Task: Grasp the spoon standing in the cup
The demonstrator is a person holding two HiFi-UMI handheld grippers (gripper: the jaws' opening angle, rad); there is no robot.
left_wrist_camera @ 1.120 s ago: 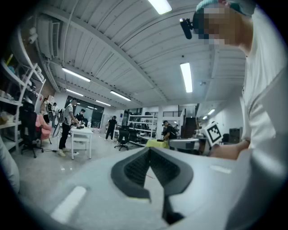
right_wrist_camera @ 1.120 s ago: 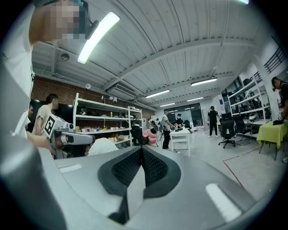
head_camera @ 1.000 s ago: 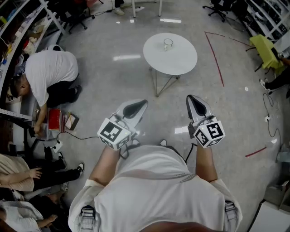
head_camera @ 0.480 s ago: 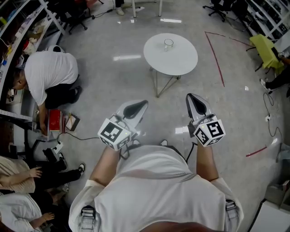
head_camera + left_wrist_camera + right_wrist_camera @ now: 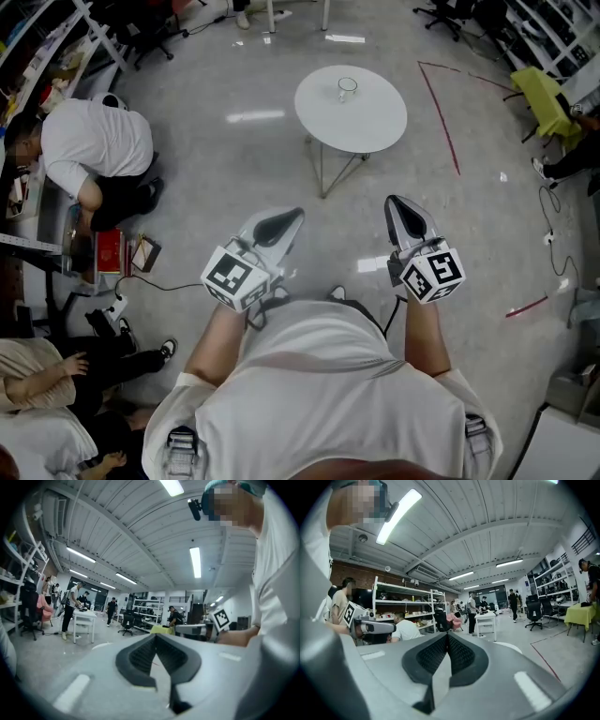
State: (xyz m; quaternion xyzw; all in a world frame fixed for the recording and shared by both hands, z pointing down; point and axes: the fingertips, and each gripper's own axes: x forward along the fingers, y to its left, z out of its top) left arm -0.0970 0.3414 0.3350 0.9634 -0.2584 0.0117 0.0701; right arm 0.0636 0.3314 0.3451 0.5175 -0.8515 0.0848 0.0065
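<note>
Both the left gripper point(image 5: 294, 215) and right gripper point(image 5: 395, 201) hold their fingers closed, empty; the cup point(image 5: 348, 89) stands well ahead of them, so step closer, then open over the spoon.

Grey polished floor point(image 5: 234, 159) was glossy, w/ light glare across it. Round white table point(image 5: 375, 127) had a smooth matt top & thin metal legs point(image 5: 322, 169). Small clear glass cup point(image 5: 348, 89) looked shiny. Left gripper point(image 5: 156, 637) & right gripper point(image 5: 448, 637): matt grey plastic shells, black ribbed pads point(image 5: 431, 656), prob. rubber. Person's white cloth shirt point(image 5: 319, 394) was soft, creased, matt.
</note>
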